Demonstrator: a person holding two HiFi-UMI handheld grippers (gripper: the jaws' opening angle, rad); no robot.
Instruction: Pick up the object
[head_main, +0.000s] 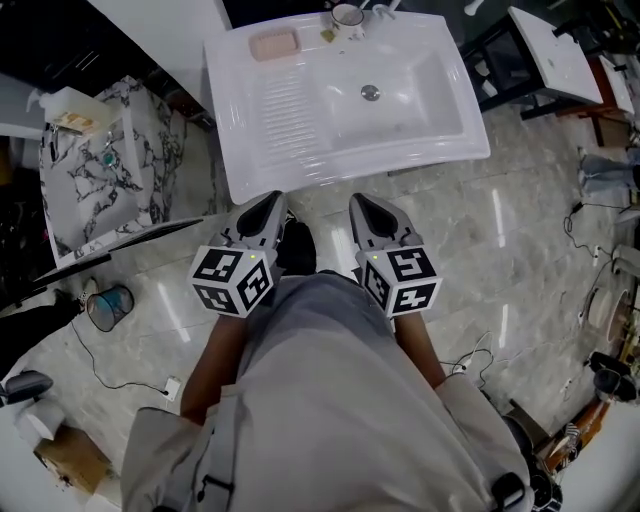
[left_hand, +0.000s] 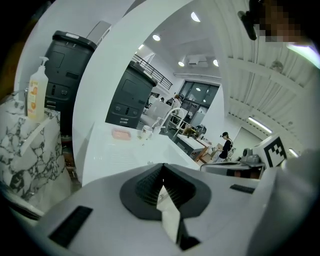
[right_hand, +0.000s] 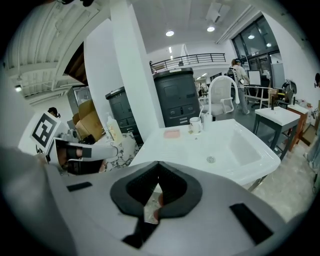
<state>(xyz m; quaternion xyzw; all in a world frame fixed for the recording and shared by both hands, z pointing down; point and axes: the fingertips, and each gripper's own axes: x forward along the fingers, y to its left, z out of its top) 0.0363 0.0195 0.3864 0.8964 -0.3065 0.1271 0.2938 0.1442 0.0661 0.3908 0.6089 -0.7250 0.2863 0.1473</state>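
A white sink unit (head_main: 250, 150) stands just ahead of me. On its back left corner lies a pink soap bar (head_main: 273, 45), also visible in the left gripper view (left_hand: 120, 133) and the right gripper view (right_hand: 172, 133). A white cup (head_main: 347, 16) stands by the tap (right_hand: 195, 123). My left gripper (head_main: 272, 203) and right gripper (head_main: 360, 203) hover side by side just short of the sink's front edge. Both are shut with nothing in them, as the left gripper view (left_hand: 162, 165) and the right gripper view (right_hand: 158, 164) show.
A marble-patterned cabinet (head_main: 100, 170) with a soap bottle (left_hand: 34, 95) stands left of the sink. A second white basin table (head_main: 545, 50) is at the right. Cables (head_main: 120, 370) trail over the tiled floor. Dark machines (right_hand: 177, 97) stand behind.
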